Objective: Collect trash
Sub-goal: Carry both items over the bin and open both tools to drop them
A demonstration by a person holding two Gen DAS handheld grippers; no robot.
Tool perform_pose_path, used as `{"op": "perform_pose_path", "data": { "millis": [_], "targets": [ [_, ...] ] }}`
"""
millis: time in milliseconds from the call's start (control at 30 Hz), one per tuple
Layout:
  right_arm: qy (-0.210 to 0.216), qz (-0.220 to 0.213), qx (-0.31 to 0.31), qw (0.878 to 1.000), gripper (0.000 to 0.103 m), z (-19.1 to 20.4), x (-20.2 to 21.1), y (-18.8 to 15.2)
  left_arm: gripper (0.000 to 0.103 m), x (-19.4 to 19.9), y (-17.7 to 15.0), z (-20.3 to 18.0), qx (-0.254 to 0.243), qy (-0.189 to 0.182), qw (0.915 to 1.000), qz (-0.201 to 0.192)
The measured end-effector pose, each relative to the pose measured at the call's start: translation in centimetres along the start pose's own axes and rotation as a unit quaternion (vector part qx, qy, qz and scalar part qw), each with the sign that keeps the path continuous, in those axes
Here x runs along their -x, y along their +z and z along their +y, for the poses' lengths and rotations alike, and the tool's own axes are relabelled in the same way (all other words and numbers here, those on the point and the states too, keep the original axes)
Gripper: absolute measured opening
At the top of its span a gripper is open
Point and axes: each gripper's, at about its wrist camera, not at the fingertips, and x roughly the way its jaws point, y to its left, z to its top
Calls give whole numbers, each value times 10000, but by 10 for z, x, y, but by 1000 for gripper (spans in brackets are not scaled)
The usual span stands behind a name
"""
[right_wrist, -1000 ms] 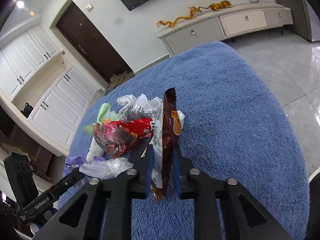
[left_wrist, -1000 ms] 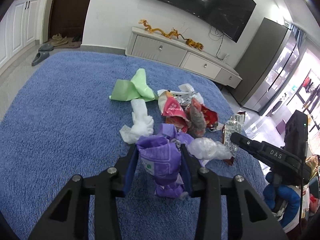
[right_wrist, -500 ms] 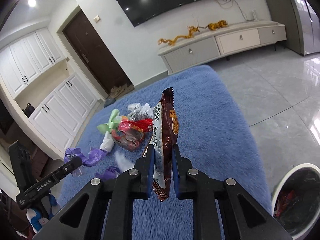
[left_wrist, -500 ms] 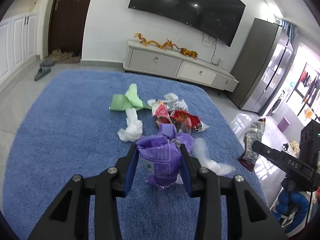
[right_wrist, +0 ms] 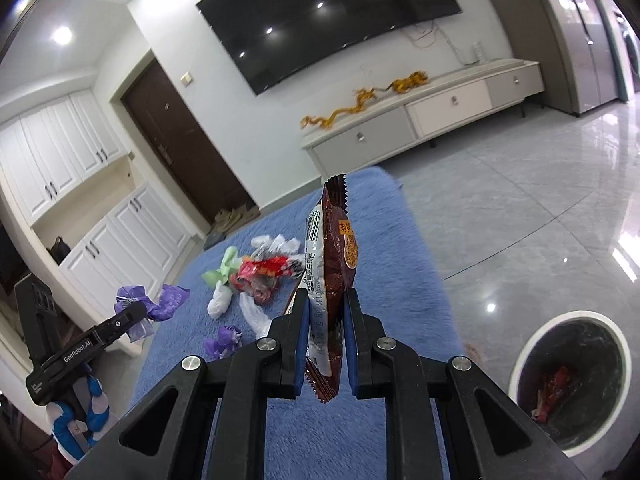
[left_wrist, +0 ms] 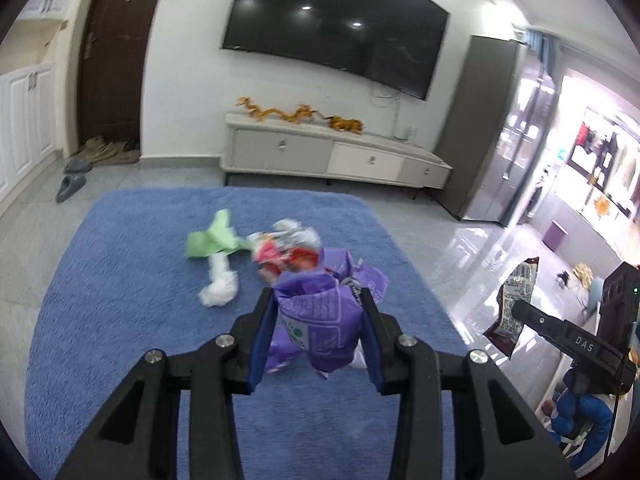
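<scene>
My left gripper is shut on a crumpled purple wrapper and holds it high above the blue rug. My right gripper is shut on a brown snack wrapper, held upright above the rug's right edge. On the rug lie a green paper, a white tissue, red wrappers, a clear plastic piece and a small purple scrap. A white bin with a dark liner stands on the floor at lower right.
A low TV cabinet with gold dragon ornaments stands against the far wall under a large TV. Grey tiled floor surrounds the rug. White cupboards and a dark door are to the left.
Both grippers have risen and pulled back from the trash pile with their wrappers. The bin has come further into the right wrist view.
</scene>
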Motion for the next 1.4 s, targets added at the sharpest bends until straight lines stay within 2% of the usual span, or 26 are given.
{"op": "perform_pose_path", "data": {
  "millis": [167,367,600,733,1000,1067,1133,1200,1400],
  "targets": [
    [-286,-314,-203,9989,16,-32,40,-2,38,-11,8,-55,-410,-407,9983,69],
    [-877,-578,-641,9924,16,-90,78,-13,38,-46,4,-135,-1081,-922,9889,434],
    [-1405,-627,-1344,9789,16,-165,97,-31,38,-96,-22,-227,-1806,-1470,9676,975],
    [-1611,-501,-1715,9706,18,-200,93,-42,39,-127,-36,-264,-2041,-1647,9568,1256],
    [-1847,-182,-2142,9590,21,-248,67,-55,40,-179,-64,-316,-2162,-2003,9387,1786],
    [-1904,-126,-2229,9560,23,-256,61,-58,44,-189,-70,-325,-2196,-2072,9343,1896],
    [-1936,-58,-2311,9535,35,-266,56,-62,52,-198,-77,-333,-2209,-2127,9305,2002],
    [-1987,-17,-2360,9512,40,-270,55,-67,57,-204,-83,-339,-2234,-2135,9286,2056],
    [-2131,17,-2440,9461,43,-277,54,-74,58,-207,-88,-344,-2252,-2115,9272,2116]
  ]
}}
